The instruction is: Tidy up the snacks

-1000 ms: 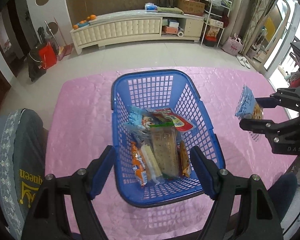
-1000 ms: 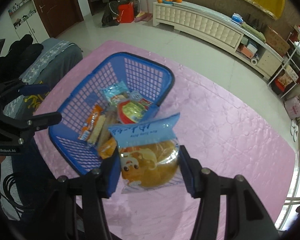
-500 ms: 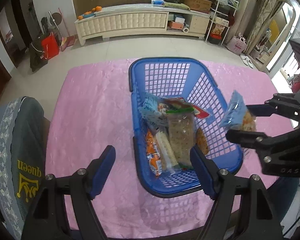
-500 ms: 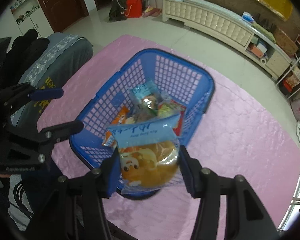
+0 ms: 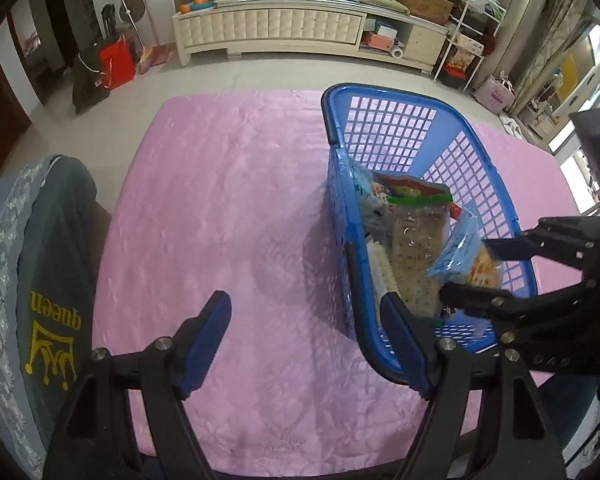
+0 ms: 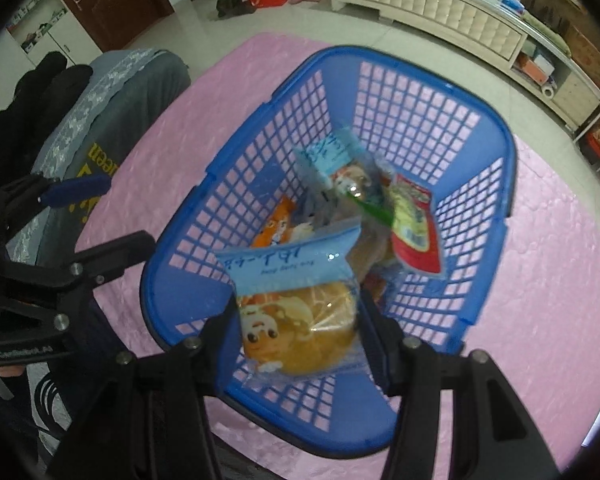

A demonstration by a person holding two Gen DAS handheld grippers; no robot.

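In the left wrist view, the left gripper (image 5: 304,336) is hanging with its blue-padded jaws spread wide and gripping nothing, over the pink quilted tablecloth (image 5: 220,216) just left of the blue lattice basket (image 5: 396,136). The basket's long axis is running away from the camera toward the cream cabinet (image 5: 284,28). From the right, the right gripper (image 5: 466,270) is reaching over the basket's near end, pinching the bun packet (image 5: 466,258), seen edge-on here. A clear cracker pack (image 5: 414,256) is lying lengthwise inside. In the right wrist view, the right gripper (image 6: 296,328) is clamping the glossy plastic bun packet (image 6: 300,320) by its sides, blue header pointing forward into the basket (image 6: 496,184), cartoon face upside down; this view alone is showing its printed front. A red pouch (image 6: 414,236) and an orange wrapper (image 6: 276,224) are lying on the basket floor beyond it. The left gripper (image 6: 84,216) is sitting released at the left, beside a grey "queen" cloth (image 6: 112,120).
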